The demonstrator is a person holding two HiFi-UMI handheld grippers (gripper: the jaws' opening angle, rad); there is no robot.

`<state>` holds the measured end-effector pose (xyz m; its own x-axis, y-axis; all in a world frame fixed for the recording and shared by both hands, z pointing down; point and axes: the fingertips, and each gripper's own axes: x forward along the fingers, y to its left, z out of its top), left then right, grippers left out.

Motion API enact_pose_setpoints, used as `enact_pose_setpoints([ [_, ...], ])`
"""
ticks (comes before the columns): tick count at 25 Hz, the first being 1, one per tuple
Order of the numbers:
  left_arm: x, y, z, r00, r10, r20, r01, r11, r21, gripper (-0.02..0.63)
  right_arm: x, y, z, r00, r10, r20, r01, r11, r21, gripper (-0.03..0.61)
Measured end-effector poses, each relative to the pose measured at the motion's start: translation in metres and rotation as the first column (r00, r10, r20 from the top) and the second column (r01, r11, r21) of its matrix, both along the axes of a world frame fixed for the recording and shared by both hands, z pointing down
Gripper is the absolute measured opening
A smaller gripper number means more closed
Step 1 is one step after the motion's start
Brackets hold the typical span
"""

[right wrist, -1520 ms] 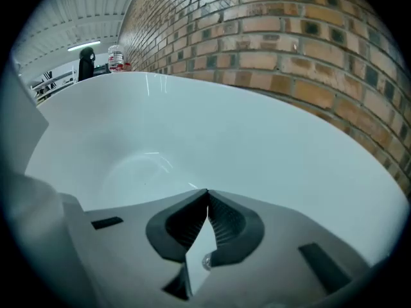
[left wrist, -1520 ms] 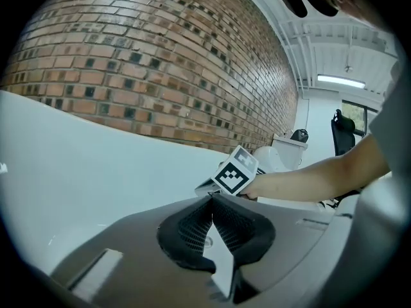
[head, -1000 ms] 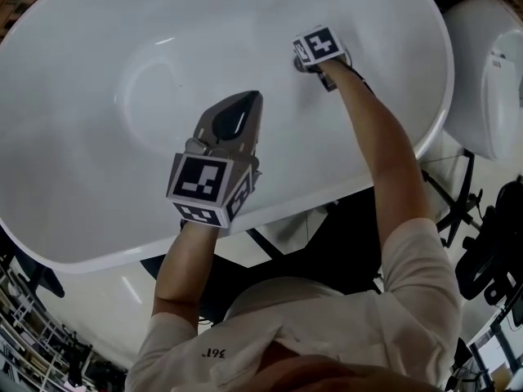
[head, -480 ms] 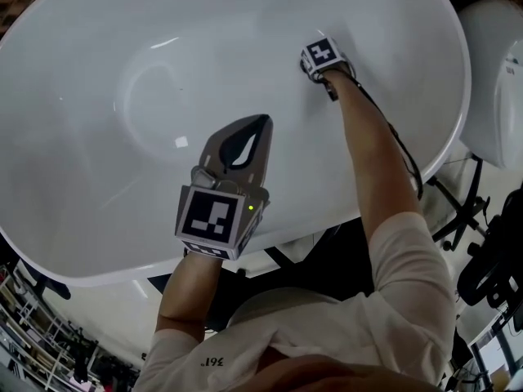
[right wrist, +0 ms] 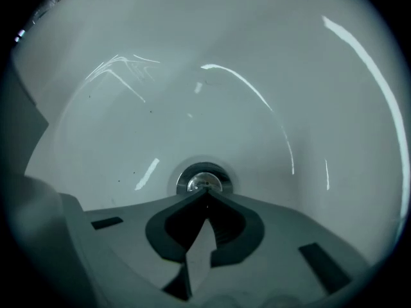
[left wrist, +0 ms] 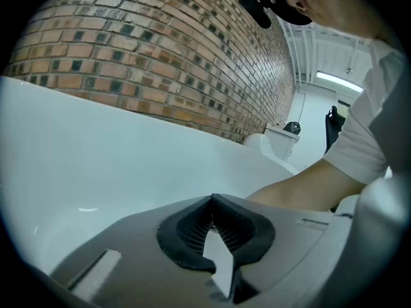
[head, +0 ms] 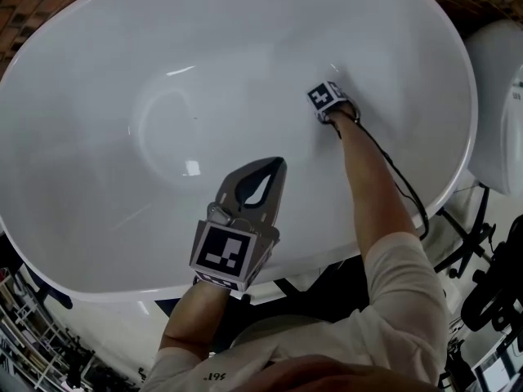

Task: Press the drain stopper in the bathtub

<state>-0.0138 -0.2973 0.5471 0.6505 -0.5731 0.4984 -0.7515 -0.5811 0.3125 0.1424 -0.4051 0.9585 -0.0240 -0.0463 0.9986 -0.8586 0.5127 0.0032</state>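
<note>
Both tongs were closed, with nothing held between them. In its own view, the right gripper (right wrist: 205, 196) had its jaw tips meeting just below the frame's centre, right at the lower edge of the chrome drain stopper (right wrist: 203, 179), which sat in the floor of the white bathtub (head: 98, 80). Whether the tips touched the stopper could not be told. In the head view, the left gripper (head: 276, 166) hung at lower centre over the tub's near wall, jaws together, well apart from the right one at upper right.
</note>
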Motion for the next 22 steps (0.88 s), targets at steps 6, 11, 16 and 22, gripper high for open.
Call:
enact_pose_setpoints([
  [6, 0.0, 0.001, -0.003, 1.0, 0.01, -0.027, -0.01, 1.0, -0.009, 0.006, 0.001, 0.001, -0.002, 1.0, 0.013, -0.007, -0.014, 0.998, -0.057, 0.015],
  [11, 0.004, 0.001, -0.009, 0.998, 0.012, -0.058, -0.013, 1.0, -0.015, 0.008, -0.001, -0.01, 0.003, 0.996, -0.022, -0.09, 0.021, 1.0, -0.01, 0.014],
  [16, 0.005, 0.005, -0.009, 0.998, 0.015, -0.062, -0.016, 1.0, -0.02, 0.006, -0.005, -0.011, 0.006, 0.998, -0.032, -0.055, 0.031, 0.999, -0.02, 0.014],
  [22, 0.001, 0.003, -0.005, 0.999, 0.006, -0.052, -0.007, 1.0, -0.017, 0.006, -0.001, -0.005, -0.008, 0.998, -0.03, -0.053, 0.027, 0.998, -0.058, 0.015],
])
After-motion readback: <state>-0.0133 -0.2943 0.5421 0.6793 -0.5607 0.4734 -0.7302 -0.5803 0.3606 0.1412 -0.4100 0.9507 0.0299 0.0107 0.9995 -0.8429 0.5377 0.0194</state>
